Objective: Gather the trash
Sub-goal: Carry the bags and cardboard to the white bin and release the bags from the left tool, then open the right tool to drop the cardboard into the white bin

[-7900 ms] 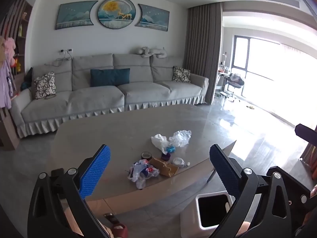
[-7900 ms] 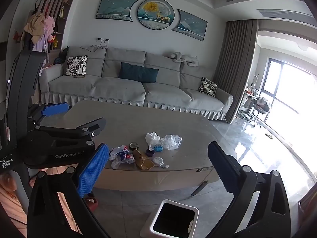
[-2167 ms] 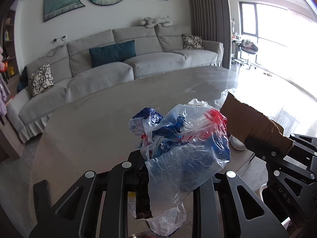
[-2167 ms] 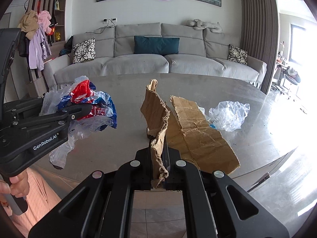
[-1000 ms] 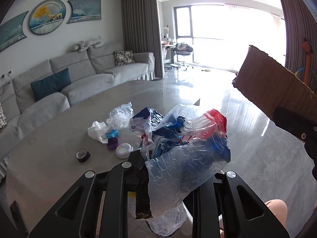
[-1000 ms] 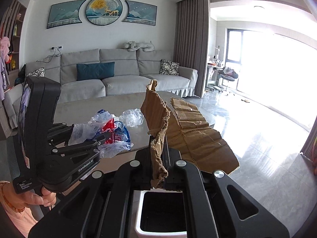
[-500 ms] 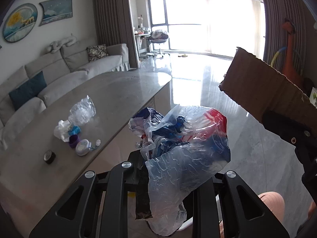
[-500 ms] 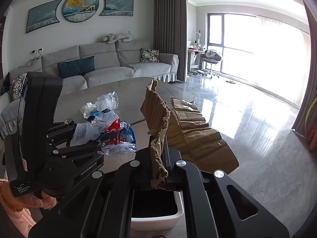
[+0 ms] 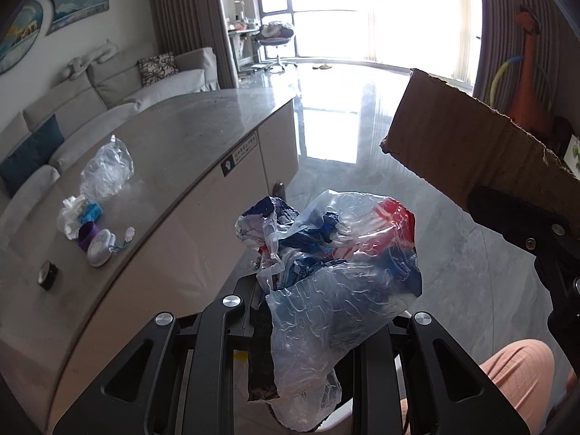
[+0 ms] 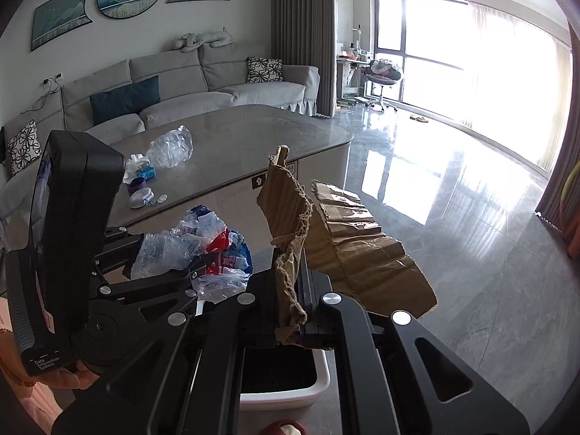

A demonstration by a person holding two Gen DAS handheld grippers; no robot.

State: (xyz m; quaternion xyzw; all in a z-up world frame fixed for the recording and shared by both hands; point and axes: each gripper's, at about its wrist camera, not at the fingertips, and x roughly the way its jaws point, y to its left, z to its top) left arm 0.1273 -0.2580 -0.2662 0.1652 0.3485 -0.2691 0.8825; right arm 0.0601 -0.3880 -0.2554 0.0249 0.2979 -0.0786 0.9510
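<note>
My left gripper is shut on a crumpled clear plastic bag with red and blue print; it also shows in the right wrist view. My right gripper is shut on a torn piece of brown cardboard, which also shows at the right of the left wrist view. Both are held off the table's front edge, above a white trash bin with a dark opening. The bin is mostly hidden by the grippers.
The grey coffee table holds a clear crumpled bag, white tissue with a blue scrap, a purple cap, a white round lid and a small black tape roll. A grey sofa stands behind. Glossy floor lies to the right.
Both grippers have swung further right and down with their loads, away from the table. The bin now sits directly under the right gripper.
</note>
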